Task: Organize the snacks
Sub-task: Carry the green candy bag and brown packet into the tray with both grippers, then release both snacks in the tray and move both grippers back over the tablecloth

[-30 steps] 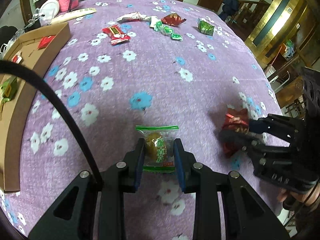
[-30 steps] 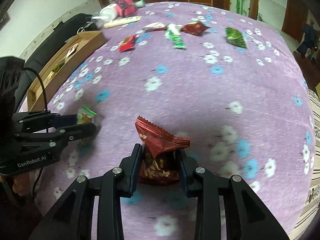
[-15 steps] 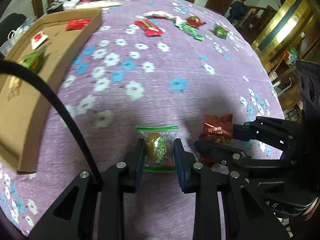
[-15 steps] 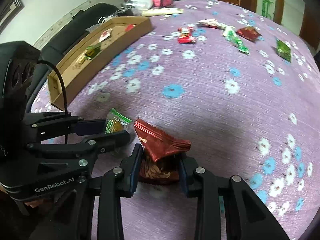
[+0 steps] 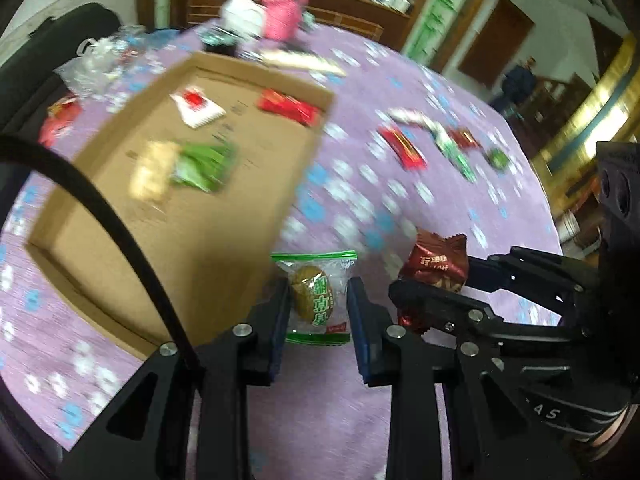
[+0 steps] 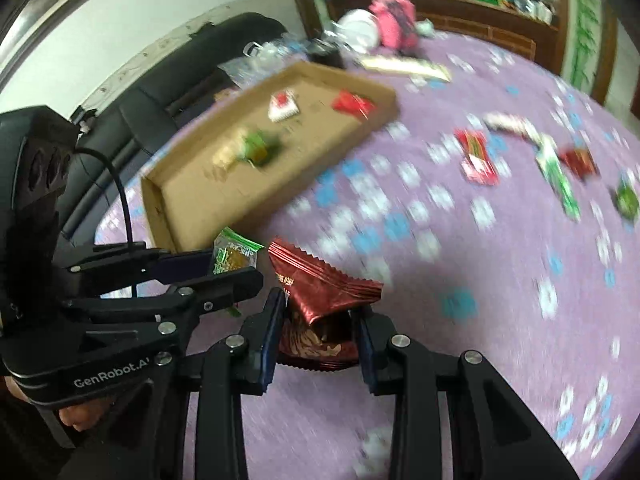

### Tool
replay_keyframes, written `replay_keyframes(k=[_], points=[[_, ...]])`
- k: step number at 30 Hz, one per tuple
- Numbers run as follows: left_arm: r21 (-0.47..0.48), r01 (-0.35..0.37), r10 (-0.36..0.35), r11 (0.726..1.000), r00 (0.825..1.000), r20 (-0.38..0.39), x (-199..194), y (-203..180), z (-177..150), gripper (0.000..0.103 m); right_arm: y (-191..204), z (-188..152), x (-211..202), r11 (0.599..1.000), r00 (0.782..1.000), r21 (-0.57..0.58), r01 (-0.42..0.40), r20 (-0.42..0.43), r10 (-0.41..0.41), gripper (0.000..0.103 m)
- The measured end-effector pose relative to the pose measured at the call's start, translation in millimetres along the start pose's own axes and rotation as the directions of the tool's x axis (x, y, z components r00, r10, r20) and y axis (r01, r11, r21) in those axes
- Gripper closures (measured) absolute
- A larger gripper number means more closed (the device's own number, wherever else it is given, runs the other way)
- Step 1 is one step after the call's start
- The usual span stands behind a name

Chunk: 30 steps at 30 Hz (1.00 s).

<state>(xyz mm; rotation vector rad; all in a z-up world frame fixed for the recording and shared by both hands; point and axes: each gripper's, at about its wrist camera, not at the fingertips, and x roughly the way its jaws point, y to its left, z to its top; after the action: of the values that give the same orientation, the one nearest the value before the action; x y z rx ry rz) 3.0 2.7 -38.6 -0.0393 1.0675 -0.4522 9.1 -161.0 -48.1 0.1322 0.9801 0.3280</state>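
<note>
Between the blue pads of the left gripper [image 5: 318,310] sits a clear snack packet with green sealed ends [image 5: 316,296], clamped at its sides; its long axis runs straight ahead along the fingers, and green characters on it are too small to read. Just to that gripper's right, the right gripper [image 6: 320,326] is clamped on a dark red foil packet [image 6: 320,292], whose serrated end points forward and up; its gold print is unreadable. "GenRobot.AI" shows on the left gripper's body in the right wrist view. Ahead and to the left of both lies a cardboard tray [image 5: 120,292] holding several snacks, on a purple flowered cloth [image 5: 320,420].
</note>
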Motion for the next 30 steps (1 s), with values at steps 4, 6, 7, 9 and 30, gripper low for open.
replay_keyframes(k=[4,6,7,9,30], points=[[-0.063,-0.072,0.075,0.995,0.996,0.040,-4.9,33.9,23.8,0.072,26.7,37.7,15.8,0.998,1.000,-0.063,-0.019,0.014,0.020,0.070],[-0.090,-0.118,0.123,0.989,0.991,0.059,-6.1,51.7,34.1,0.072,37.6,52.7,25.9,0.996,0.999,-0.080,-0.038,0.015,0.039,0.070],[-0.100,-0.136,0.142,0.986,0.988,0.063,-5.6,57.3,36.6,0.072,43.4,60.8,31.9,0.995,0.999,-0.084,-0.047,0.015,0.049,0.070],[-0.122,-0.167,0.175,0.978,0.983,0.061,-1.8,71.3,42.2,0.072,49.5,73.5,44.5,0.994,0.998,-0.082,-0.066,0.003,0.067,0.070],[-0.141,-0.313,0.319,0.939,0.948,0.019,19.3,98.8,54.8,0.064,52.7,99.9,95.0,0.998,0.997,-0.047,-0.032,-0.074,0.028,0.061]])
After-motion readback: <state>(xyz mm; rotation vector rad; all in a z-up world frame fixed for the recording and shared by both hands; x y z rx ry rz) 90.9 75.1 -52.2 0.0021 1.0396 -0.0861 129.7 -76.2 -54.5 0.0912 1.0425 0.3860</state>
